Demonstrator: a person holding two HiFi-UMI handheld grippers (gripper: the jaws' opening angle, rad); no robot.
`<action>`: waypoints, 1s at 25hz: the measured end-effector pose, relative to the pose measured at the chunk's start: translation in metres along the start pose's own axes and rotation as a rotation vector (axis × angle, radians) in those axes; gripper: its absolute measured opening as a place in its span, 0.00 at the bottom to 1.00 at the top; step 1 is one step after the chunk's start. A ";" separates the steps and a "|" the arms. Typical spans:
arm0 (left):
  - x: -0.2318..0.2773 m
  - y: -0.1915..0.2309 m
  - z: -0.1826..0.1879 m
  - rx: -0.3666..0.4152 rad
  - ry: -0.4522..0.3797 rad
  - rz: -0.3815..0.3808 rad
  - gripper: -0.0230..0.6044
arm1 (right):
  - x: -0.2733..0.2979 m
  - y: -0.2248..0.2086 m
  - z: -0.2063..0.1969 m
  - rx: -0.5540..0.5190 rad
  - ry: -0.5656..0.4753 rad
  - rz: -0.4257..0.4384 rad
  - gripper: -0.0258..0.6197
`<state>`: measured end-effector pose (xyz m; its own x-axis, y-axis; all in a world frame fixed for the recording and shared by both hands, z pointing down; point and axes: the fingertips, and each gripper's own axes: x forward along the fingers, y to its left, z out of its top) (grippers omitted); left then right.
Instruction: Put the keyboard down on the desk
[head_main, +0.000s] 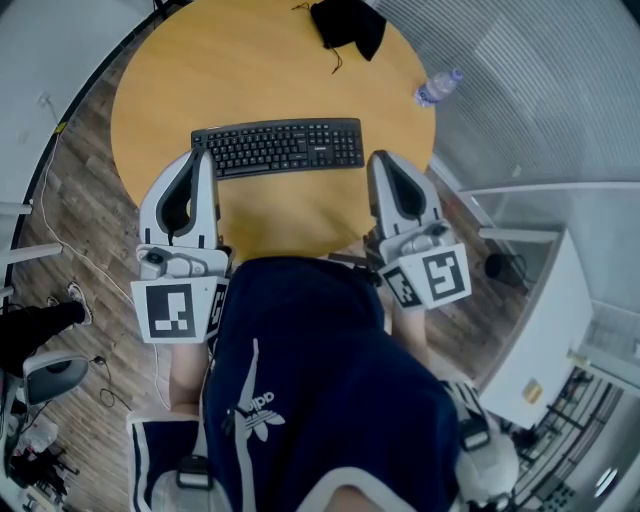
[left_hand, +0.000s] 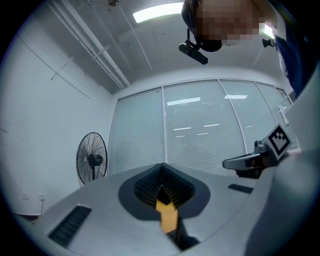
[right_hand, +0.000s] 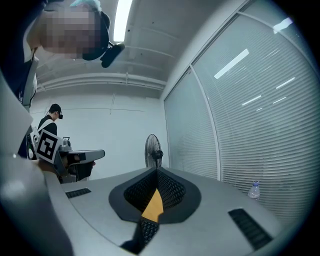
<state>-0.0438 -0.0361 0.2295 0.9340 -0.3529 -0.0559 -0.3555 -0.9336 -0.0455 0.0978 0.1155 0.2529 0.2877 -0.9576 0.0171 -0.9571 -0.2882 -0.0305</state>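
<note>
Round wooden surface (head_main: 260, 80) has the keyboard (head_main: 278, 146) lying flat on it. I see my left gripper (head_main: 200, 157) and right gripper (head_main: 381, 160) near its ends, jaws fully closed, holding nothing.

Left gripper (head_main: 203, 160) and right gripper (head_main: 381, 162) both closed, empty.

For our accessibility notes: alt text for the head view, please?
A black keyboard lies flat on a round wooden desk, with the left gripper and right gripper, both shut, at its two ends. A black cloth lies at the desk's far edge, a bottle by its right edge.
</note>
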 end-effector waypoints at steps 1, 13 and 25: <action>0.000 0.000 0.000 0.008 0.002 0.001 0.04 | -0.001 0.001 0.000 0.001 0.001 -0.001 0.05; 0.003 -0.010 -0.001 0.015 0.014 -0.044 0.04 | -0.003 0.004 -0.003 -0.030 0.017 0.005 0.05; 0.003 -0.005 -0.002 0.005 0.022 -0.026 0.04 | 0.001 0.006 -0.004 -0.034 0.026 0.019 0.04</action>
<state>-0.0387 -0.0327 0.2320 0.9434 -0.3300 -0.0325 -0.3314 -0.9421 -0.0519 0.0922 0.1128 0.2569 0.2691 -0.9622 0.0431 -0.9631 -0.2692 0.0025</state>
